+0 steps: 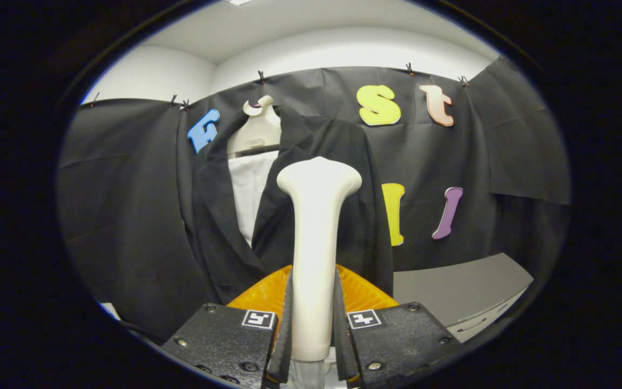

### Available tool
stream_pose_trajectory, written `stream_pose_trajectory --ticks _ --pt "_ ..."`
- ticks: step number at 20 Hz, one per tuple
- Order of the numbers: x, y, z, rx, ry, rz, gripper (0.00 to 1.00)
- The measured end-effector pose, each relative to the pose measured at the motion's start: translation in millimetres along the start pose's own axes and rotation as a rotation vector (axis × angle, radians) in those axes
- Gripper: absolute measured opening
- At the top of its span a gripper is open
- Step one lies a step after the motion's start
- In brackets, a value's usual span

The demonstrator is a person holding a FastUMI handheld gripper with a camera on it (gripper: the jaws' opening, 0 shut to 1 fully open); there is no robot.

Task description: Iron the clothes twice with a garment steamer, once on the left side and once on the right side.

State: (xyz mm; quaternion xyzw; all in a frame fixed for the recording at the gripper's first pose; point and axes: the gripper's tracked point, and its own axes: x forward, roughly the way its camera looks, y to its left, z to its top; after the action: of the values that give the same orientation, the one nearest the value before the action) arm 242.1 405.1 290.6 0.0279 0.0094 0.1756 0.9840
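Gripper view. The steamer (pixel 315 237) stood upright between the fingers, its white handle rising straight ahead and flaring into a wide, rounded head at the top. The surface looked smooth and matte. A clear tube end showed below the handle's base, between the fingers. The head overlapped the right front panel of the jacket (pixel 338 178) in the view; whether it touched the cloth I could not tell.

The jacket was dark, hung on a white hanger (pixel 257 129) against the booth's black wall, fronts open, a white lining or shirt (pixel 249 194) showing in the gap left of the steamer. The left panel hung well left of the head.

The gripper (pixel 313 335) was closed narrow on the steamer: both fingers pressed on the lower handle, one on each side, with no gap seen. An orange ribbed piece (pixel 268 294) sat just behind the fingers, on both sides of the handle.

A grey desk (pixel 462 286) lay beyond the right finger, its far edge meeting the wall.
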Motion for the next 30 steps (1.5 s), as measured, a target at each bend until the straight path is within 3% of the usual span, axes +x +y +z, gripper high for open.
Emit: stream_pose_trajectory --ticks 30 --pt "-11 1 -170 -0.083 0.297 0.009 0.36"
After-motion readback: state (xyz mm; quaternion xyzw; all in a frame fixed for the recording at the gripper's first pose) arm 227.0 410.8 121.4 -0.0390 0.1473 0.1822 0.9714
